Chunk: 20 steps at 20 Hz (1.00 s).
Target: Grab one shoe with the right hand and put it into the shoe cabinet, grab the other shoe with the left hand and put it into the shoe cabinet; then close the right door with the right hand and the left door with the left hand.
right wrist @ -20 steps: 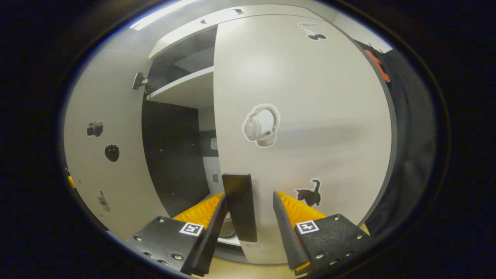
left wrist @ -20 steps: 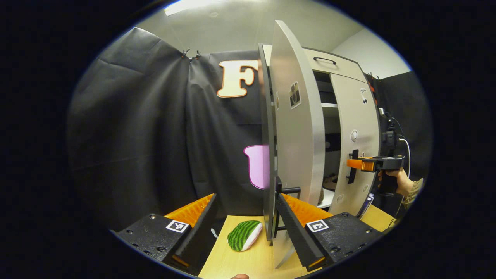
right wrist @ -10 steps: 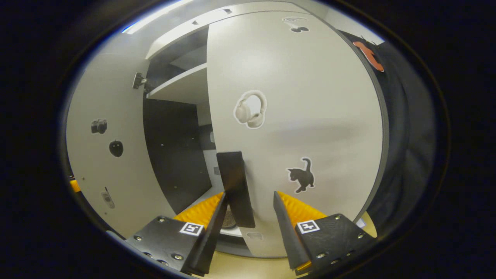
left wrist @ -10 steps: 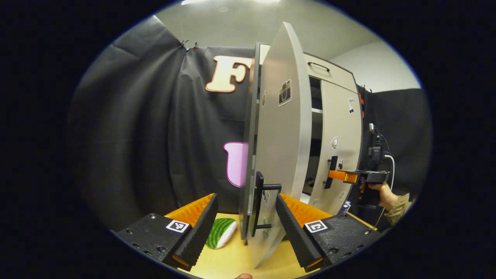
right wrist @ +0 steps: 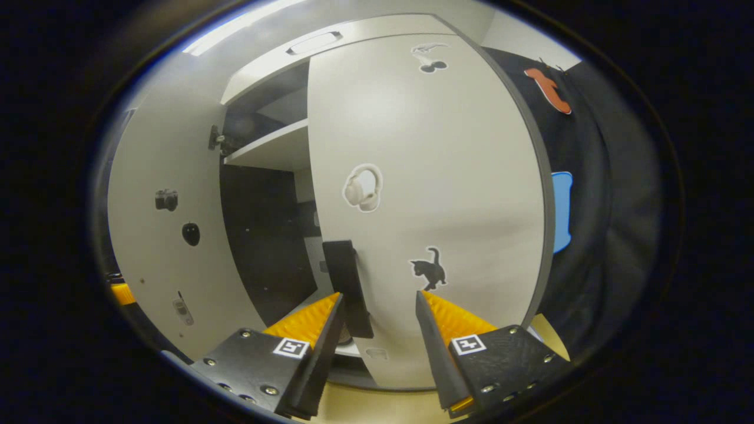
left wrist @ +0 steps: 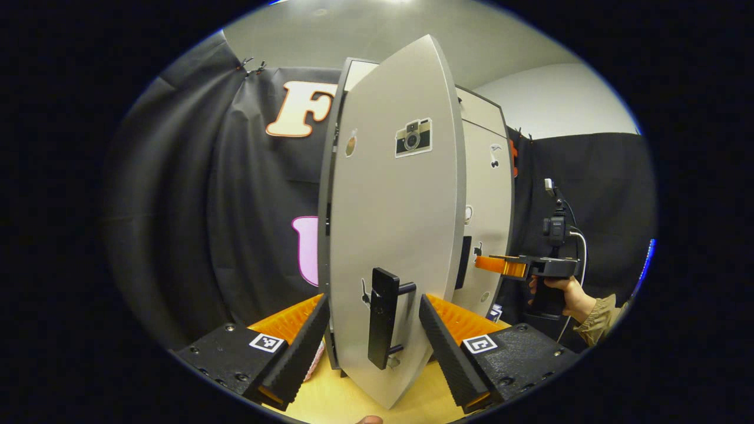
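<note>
Both doors swinging in, neither one home yet.

Your left gripper point(left wrist: 372, 330) sits spread wide either side of the left door's handle point(left wrist: 383, 317), fingers clear of it, so push on the left door point(left wrist: 389, 235) rather than pinch. Your right gripper point(right wrist: 377, 330) is likewise agape around the right door's handle point(right wrist: 347, 288); the right door point(right wrist: 436, 188) shows a dark gap into the shoe cabinet point(right wrist: 271, 147). I judge the right should seat first. Shoes: cannot make them out inside.
</note>
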Tool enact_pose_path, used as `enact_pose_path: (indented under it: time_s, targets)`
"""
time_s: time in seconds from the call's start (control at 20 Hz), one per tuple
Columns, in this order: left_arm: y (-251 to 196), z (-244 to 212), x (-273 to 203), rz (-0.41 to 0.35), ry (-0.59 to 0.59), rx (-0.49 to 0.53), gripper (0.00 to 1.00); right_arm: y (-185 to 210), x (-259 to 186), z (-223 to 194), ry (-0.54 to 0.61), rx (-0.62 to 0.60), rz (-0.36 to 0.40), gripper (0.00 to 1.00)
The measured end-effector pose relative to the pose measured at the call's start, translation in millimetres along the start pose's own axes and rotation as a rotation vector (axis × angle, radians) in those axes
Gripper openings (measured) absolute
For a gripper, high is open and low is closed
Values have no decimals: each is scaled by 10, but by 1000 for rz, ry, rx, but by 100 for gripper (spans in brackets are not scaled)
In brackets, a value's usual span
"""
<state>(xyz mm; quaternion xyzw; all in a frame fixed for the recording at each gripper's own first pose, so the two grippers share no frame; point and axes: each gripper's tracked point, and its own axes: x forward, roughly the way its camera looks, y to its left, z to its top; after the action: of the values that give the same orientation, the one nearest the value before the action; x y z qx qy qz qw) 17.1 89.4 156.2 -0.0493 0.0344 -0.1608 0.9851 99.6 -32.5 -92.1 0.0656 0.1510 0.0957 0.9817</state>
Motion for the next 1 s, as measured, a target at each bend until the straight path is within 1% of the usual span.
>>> enact_pose_path:
  time_s: [0.15,0.3,0.35,0.4,0.45,0.5,0.55,0.6,0.65,0.7,0.75,0.8,1.0]
  targets:
    - [-187,-25,166,-35,3,-12,95,-141,-116,17,2,-1,-16,69]
    - [-370,-39,368,-49,-1,-9,94,-278,-230,75,-4,3,-19,69]
    - [-432,-47,439,-52,0,-4,90,-323,-258,103,-7,5,-17,72]
    - [-500,-73,502,-54,3,-1,89,-372,-289,123,-8,5,-15,72]
    - [-550,-90,559,-49,2,3,90,-430,-315,150,-9,4,-16,72]
    - [-583,-97,628,-41,3,9,94,-491,-335,167,-7,2,-18,72]
    - [-604,-104,706,-29,3,18,89,-556,-352,185,-8,1,-21,69]
    - [-614,-104,792,-13,0,26,94,-622,-363,198,-10,0,-25,72]
    - [-637,-114,896,-6,0,26,90,-692,-376,213,-11,-1,-30,72]
    - [-685,-153,970,-4,4,26,99,-758,-389,217,-11,-1,-35,69]
    - [-723,-185,1045,1,11,31,99,-814,-398,222,-11,1,-40,69]
    - [-730,-198,1116,13,17,38,99,-863,-409,222,-11,4,-42,72]
    - [-718,-216,1333,69,15,57,99,-1018,-461,249,-14,4,-45,72]
